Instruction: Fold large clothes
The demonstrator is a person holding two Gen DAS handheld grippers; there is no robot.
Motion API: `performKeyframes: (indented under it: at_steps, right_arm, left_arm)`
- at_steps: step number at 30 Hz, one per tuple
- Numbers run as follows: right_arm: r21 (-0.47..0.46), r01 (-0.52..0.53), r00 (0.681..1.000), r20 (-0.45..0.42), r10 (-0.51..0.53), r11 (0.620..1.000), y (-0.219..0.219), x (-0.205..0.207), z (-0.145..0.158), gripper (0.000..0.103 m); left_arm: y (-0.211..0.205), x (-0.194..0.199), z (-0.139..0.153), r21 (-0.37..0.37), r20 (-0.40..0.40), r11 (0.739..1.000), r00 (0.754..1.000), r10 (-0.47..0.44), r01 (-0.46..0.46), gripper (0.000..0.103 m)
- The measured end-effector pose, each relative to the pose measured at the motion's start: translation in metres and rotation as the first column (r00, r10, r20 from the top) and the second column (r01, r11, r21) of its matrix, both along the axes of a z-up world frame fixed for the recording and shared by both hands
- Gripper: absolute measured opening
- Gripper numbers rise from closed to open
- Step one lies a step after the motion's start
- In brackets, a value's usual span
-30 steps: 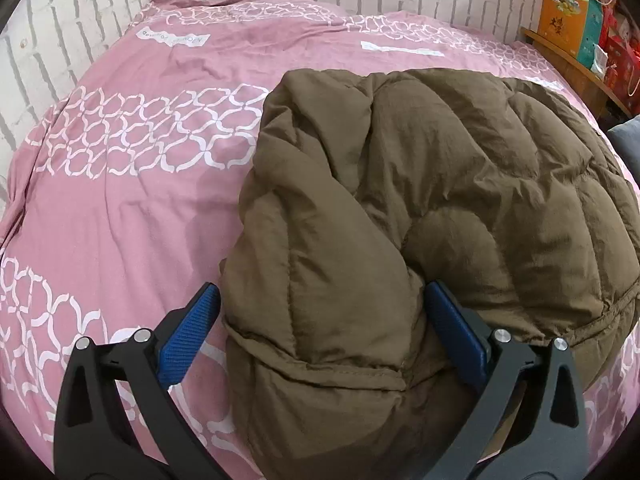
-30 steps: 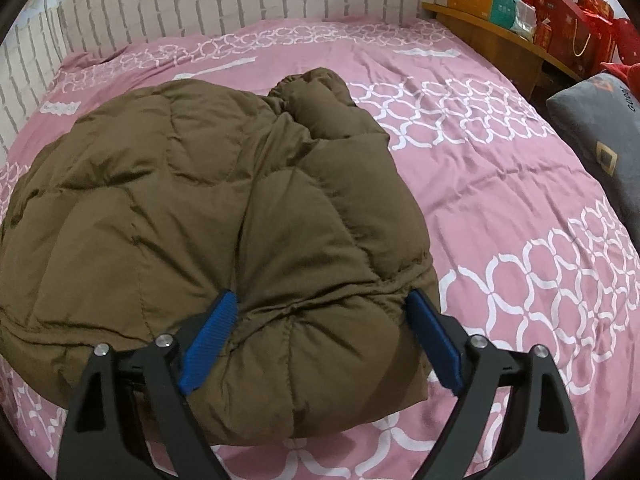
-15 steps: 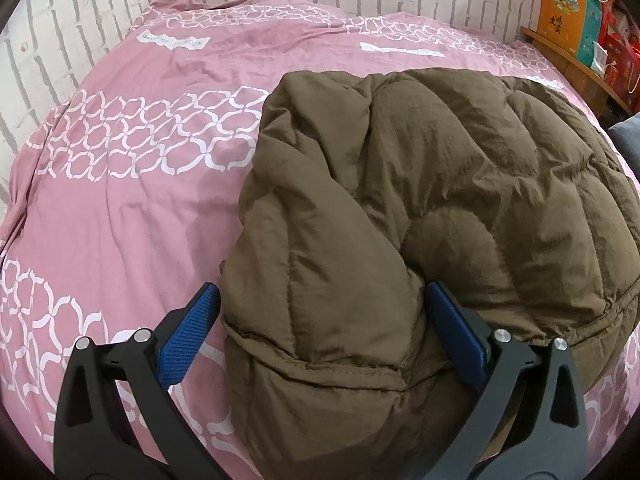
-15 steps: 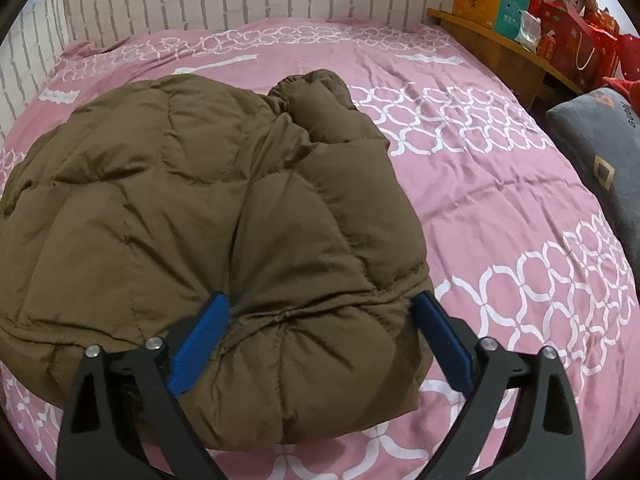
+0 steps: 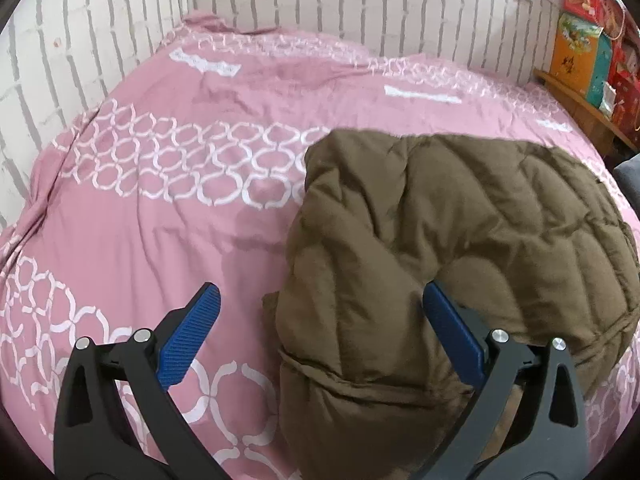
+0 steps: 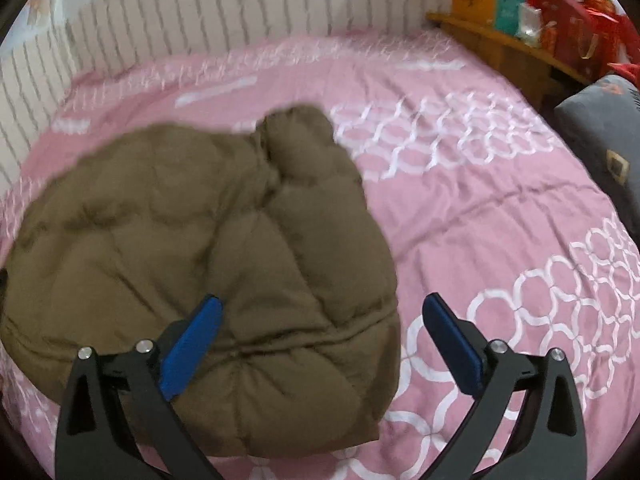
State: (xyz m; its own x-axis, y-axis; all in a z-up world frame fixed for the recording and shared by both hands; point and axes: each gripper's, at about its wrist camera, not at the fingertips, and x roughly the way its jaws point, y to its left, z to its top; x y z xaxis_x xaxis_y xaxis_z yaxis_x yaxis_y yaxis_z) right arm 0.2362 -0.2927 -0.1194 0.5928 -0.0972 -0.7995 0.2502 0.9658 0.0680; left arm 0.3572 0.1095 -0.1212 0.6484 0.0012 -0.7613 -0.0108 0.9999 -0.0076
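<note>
From the left wrist, the left tool (image 5: pixel 320 312) shows two black, matte arms with silver rivets and ribbed blue pads; its jaws stand wide, and nothing is clamped; the right-hand pad lies against a fold of the coat (image 5: pixel 460 232), while the left-hand pad hangs over bare cover, apart from the fabric. The coat is a puffy, quilted thing in olive-brown, soft and matte, stitched into fat padded panels with creases between them; it is bundled into a rounded heap, a thick rolled edge running between the pads and the bulk spreading ahead and to the right of the tool. It rests on the bed cover (image 5: pixel 160 240), a pink cotton-looking cloth, lightly wrinkled, printed with bands of white ring-shaped links; behind the bed runs a white brick-patterned wall (image 5: pixel 280 0), and far to the right are bright cardboard boxes (image 5: pixel 580 52) on a wooden shelf.

From the right wrist, somewhat blurred, the right tool (image 6: pixel 320 316) is of the same make; its jaws are opening, near their widest; the coat (image 6: pixel 192 232) lies ahead and to the left, its lower right corner reaching between the pads; the left pad overlaps the fabric, the right pad stands clear over the pink cover; a grey cushion (image 6: pixel 600 152) sits far right.
</note>
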Motion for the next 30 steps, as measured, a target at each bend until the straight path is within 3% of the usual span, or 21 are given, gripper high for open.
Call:
performKeyframes:
  at_steps: [2,5,9,17,19,23,27,29,30]
  right_arm:
    - [0.039,-0.044,0.998,-0.048,0.046,0.998,0.006,0.005,-0.020,0.101]
    - [0.013,-0.062,0.997,-0.052,0.063,0.998,0.015,0.006,-0.027,0.101]
    - [0.051,-0.089,0.991,-0.097,0.094,0.995,0.020,0.003,-0.039,0.101]
    - [0.000,-0.096,0.986,-0.135,0.095,0.995,0.022,0.007,-0.050,0.101]
    - [0.050,-0.069,0.988,-0.138,0.075,0.996,0.020,0.008,-0.054,0.101]
    - [0.247,-0.002,0.990,-0.138,0.037,0.969,-0.001,0.001,-0.064,0.101]
    - [0.235,-0.010,0.984,-0.168,0.050,0.972,0.008,0.005,-0.063,0.101]
    - [0.251,-0.037,0.982,-0.170,0.082,0.967,0.017,0.011,-0.064,0.092]
    - [0.265,-0.060,0.981,-0.163,0.106,0.962,0.022,0.019,-0.062,0.082]
  left_arm:
    - [0.001,0.002,-0.002,0.003,0.000,1.000,1.000,-0.001,0.001,0.100]
    - [0.001,0.002,0.003,0.028,0.028,1.000,1.000,0.007,-0.008,0.100]
    - [0.005,0.007,0.002,0.010,0.020,1.000,1.000,0.016,-0.016,0.100]
    - [0.018,0.007,-0.002,-0.012,0.010,1.000,1.000,0.013,-0.013,0.100]
    - [0.017,0.007,-0.003,-0.009,0.007,1.000,1.000,0.008,-0.008,0.100]
    - [0.019,0.006,-0.001,-0.018,0.005,1.000,1.000,-0.001,0.001,0.100]
    - [0.021,0.004,0.005,-0.047,0.003,0.999,1.000,-0.006,0.006,0.100]
    - [0.021,0.003,0.007,-0.046,0.009,0.999,1.000,-0.008,0.008,0.100]
    - [0.022,0.002,0.007,-0.038,0.012,0.999,1.000,-0.005,0.005,0.100]
